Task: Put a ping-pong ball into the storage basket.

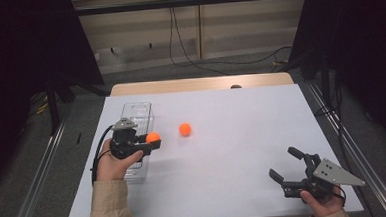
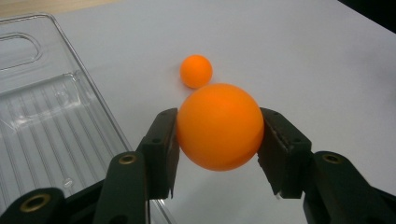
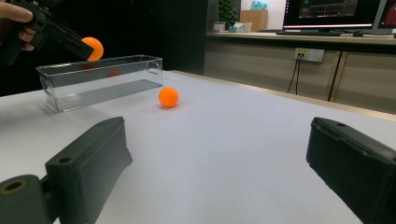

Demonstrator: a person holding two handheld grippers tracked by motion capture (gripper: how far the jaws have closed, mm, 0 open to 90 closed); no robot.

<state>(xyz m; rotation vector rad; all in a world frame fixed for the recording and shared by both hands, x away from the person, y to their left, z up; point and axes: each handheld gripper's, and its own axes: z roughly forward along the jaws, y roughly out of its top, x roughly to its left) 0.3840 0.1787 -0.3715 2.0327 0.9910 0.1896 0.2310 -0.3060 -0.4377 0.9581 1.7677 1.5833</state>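
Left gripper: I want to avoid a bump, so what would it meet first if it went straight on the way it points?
Probably the loose ball on the table, lying just ahead of the left gripper and the ball it holds; height is hard to judge, so it might pass above.

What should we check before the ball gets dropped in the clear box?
1. Held ball squeezed between both pads of the left gripper: ok.
2. Held ball lifted off the table: ok.
3. Held ball right over the clear box: not ok, it sits just past the box's right edge.
4. Box has room inside: ok.
5. Other ball lying clear of the box: ok.
6. Right gripper out of the way, jaws open: ok.
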